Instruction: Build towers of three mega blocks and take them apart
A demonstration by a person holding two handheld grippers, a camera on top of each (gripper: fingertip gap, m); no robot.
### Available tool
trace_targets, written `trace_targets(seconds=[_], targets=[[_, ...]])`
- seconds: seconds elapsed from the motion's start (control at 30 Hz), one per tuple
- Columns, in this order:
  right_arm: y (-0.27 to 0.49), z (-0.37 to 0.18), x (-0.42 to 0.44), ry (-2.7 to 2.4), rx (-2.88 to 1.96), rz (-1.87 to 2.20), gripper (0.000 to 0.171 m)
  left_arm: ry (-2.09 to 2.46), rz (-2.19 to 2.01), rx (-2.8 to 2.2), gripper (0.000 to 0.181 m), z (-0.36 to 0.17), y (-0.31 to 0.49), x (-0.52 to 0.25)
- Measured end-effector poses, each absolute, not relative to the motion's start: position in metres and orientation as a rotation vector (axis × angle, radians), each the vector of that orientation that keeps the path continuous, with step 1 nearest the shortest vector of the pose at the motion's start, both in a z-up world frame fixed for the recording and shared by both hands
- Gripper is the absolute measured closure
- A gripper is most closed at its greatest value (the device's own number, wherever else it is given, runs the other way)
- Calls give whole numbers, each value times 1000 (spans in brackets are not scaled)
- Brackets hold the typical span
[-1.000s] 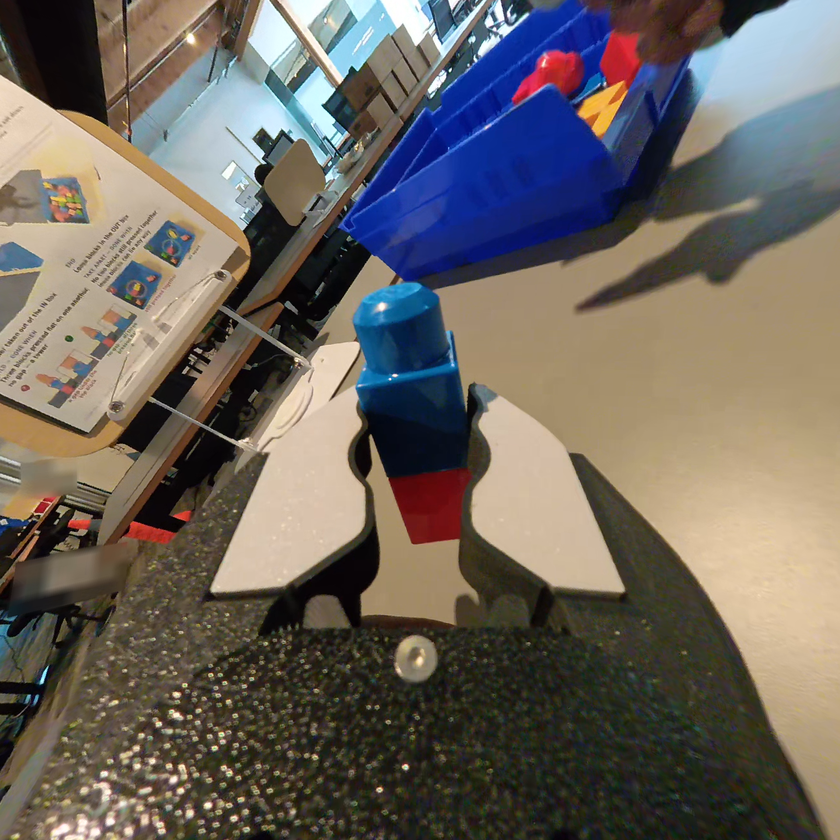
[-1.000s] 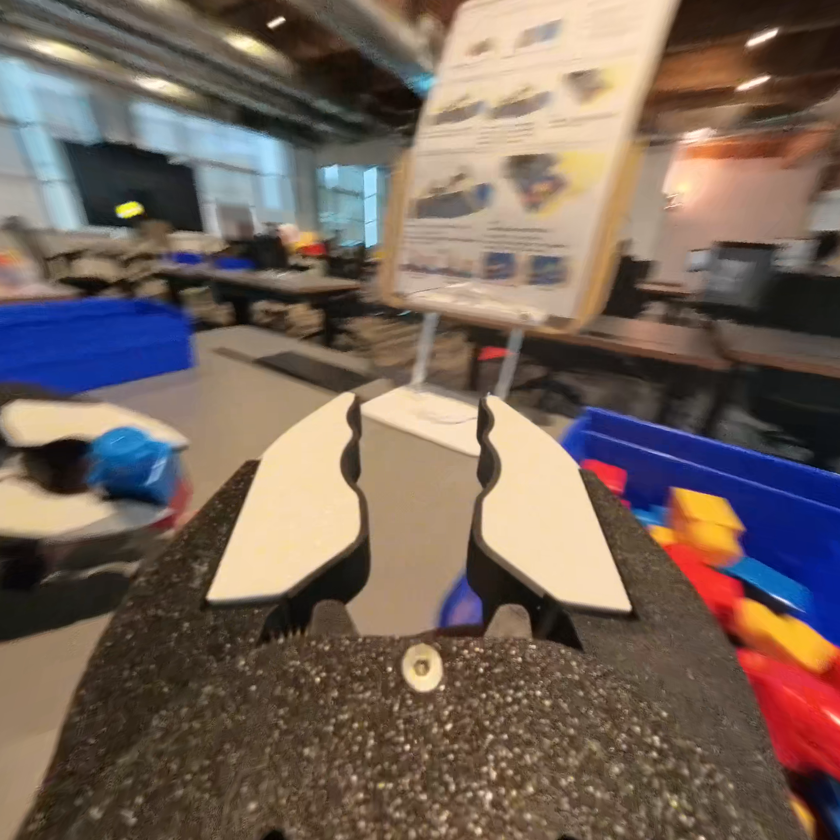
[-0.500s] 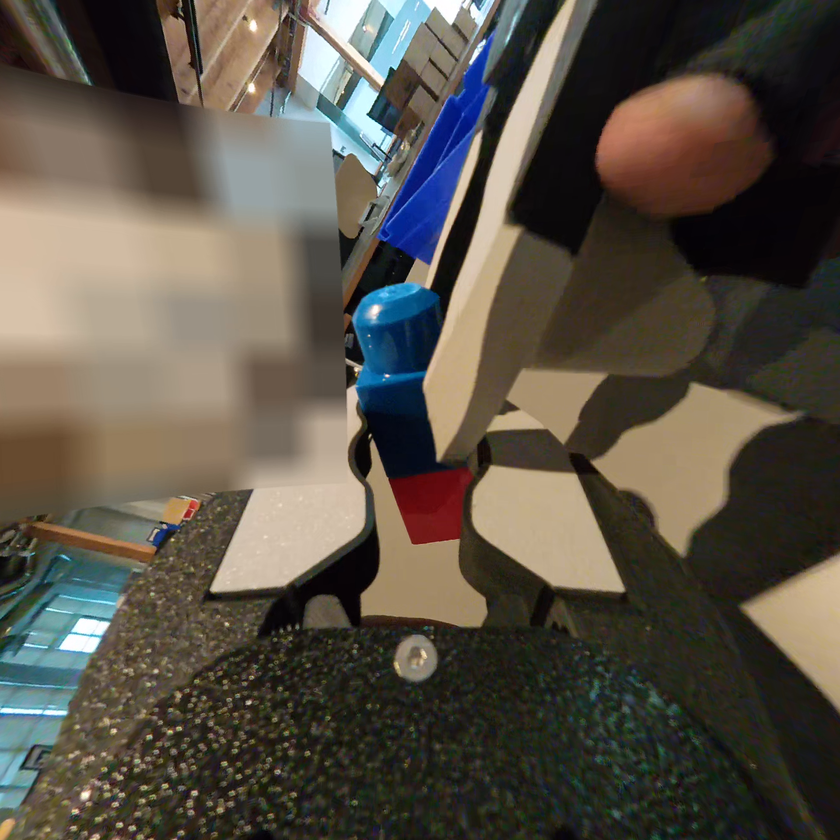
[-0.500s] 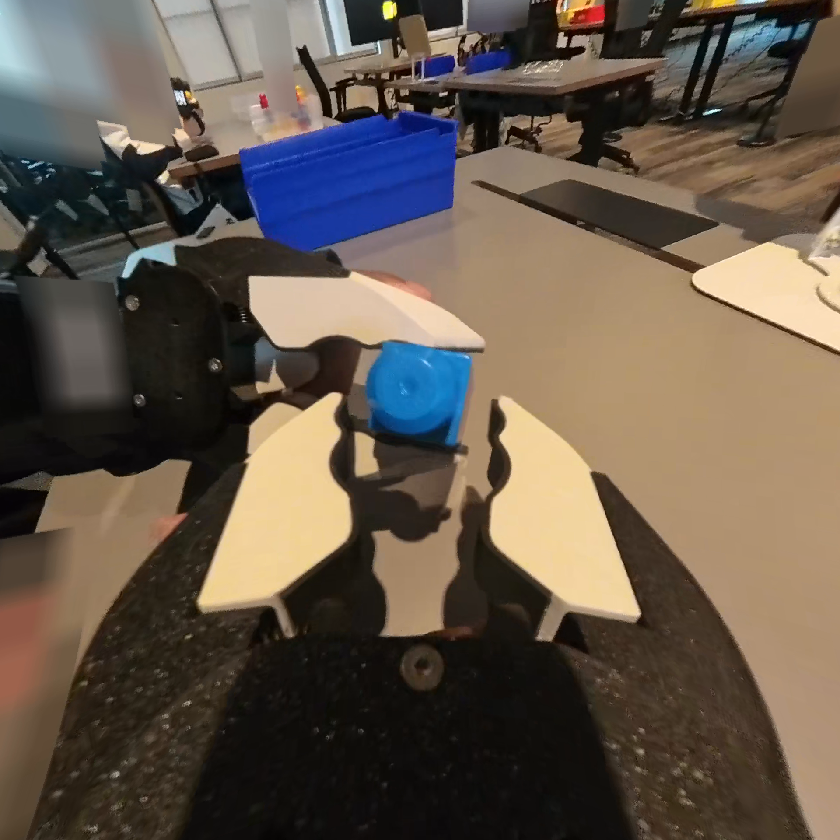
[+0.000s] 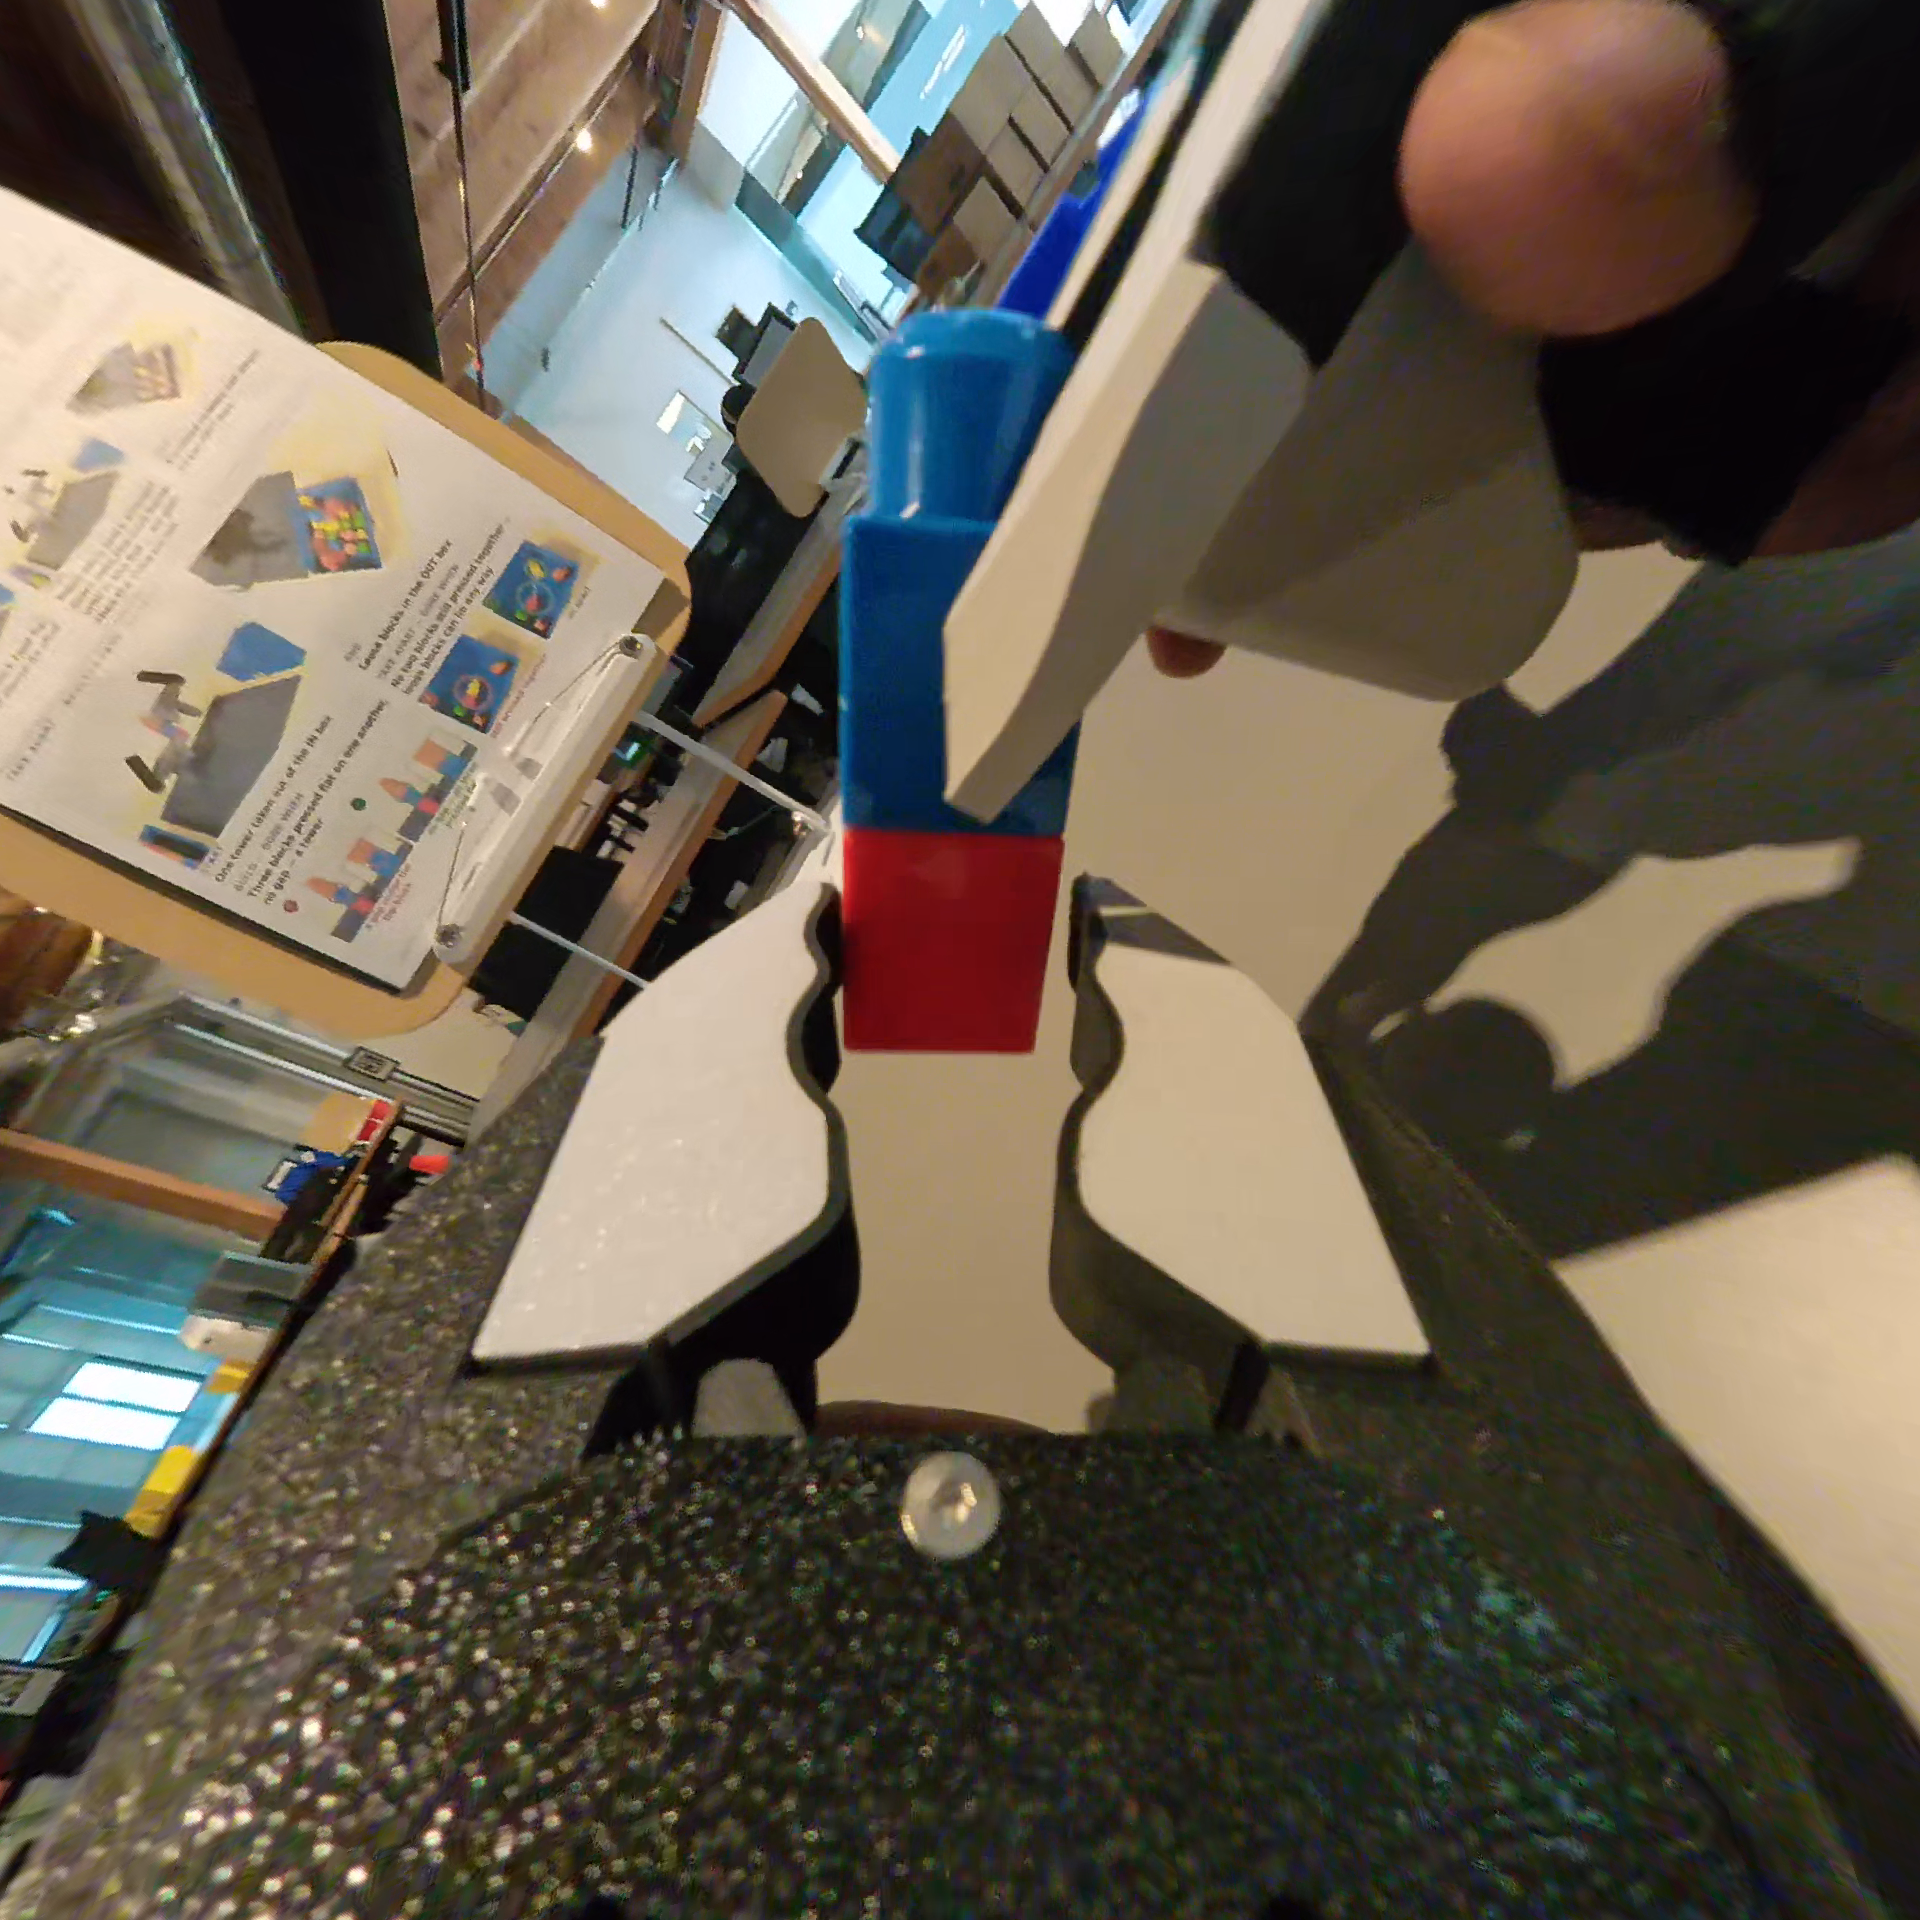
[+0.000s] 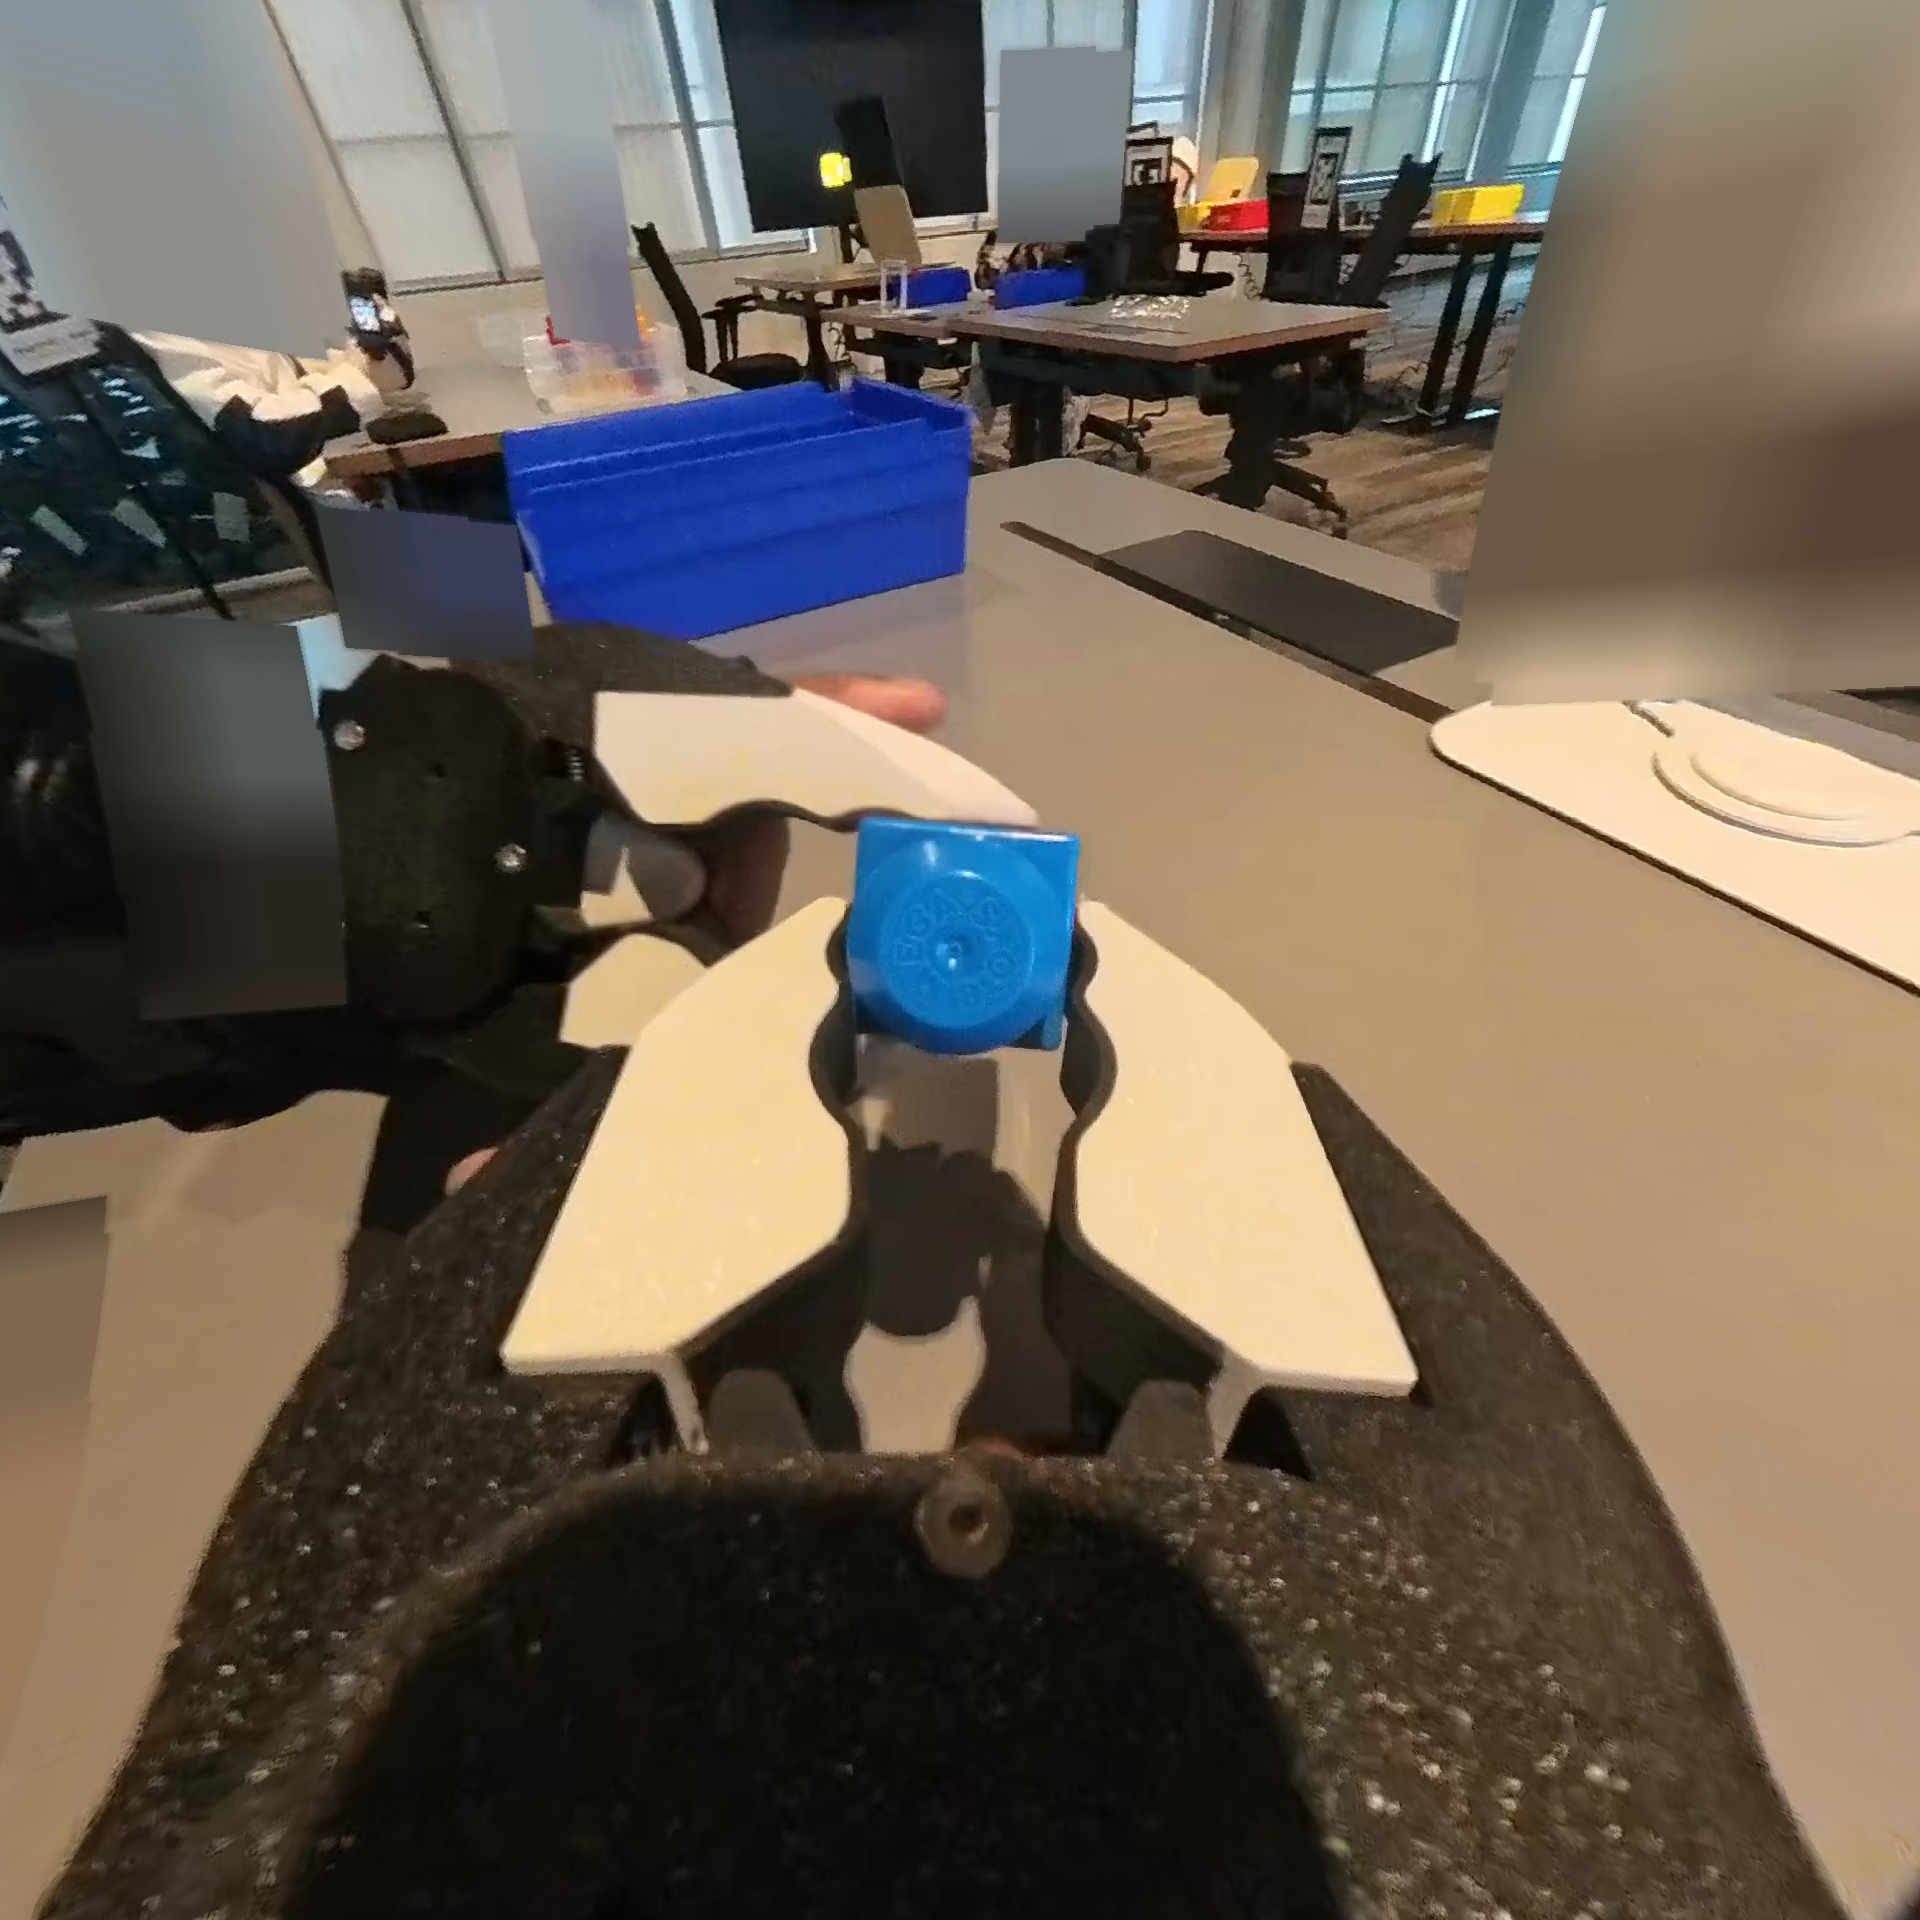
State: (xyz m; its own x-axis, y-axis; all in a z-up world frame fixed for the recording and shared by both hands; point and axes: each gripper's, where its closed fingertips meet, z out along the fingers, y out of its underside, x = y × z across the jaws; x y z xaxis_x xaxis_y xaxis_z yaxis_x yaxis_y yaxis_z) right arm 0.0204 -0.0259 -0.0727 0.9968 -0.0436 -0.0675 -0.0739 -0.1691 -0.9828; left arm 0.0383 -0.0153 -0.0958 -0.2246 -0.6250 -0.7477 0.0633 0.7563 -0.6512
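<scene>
Here, left gripper [image 5: 951,961] spread wider than the red block [image 5: 945,940], left pad touching it, right pad standing clear; red block at the bottom of a tower, under the dark blue block [image 5: 894,769] and the light blue block [image 5: 935,468]; right gripper [image 6: 956,961] pinching the light blue block's sides from above, stud toward the camera; tower held above the grey table [image 6: 1351,987], blue bin [image 6: 748,509] well beyond.

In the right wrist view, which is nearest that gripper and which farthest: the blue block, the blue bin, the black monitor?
1. Blue block, between the gripper fingertips.
2. Blue bin, left, across the table.
3. Black monitor, by the back windows.
</scene>
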Motion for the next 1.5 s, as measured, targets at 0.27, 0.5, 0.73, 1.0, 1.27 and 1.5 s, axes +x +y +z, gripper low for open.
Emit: trace_targets(seconds=[0.27, 0.5, 0.73, 1.0, 1.27, 1.5], targets=[[-27, -60, 9, 78, -1655, 162, 135, 1728, -835, -490, 145, -91, -24, 32], [-34, -42, 7, 100, -1528, 294, 135, 1772, -1194, -604, 145, -83, -39, 24], [-80, 20, 32, 171, -1171, 291, 135, 1816, -1363, -787, 145, -95, -32, 29], [-209, 47, 137, 545, -1027, -723, 135, 1834, -1268, -739, 146, -100, -35, 29], [-211, -40, 199, 802, -1515, -698, 113, 1854, -1228, -703, 146, -103, -39, 27], [-208, 13, 168, 651, -1209, -507, 124, 1822, -1235, -716, 146, -98, -35, 28]])
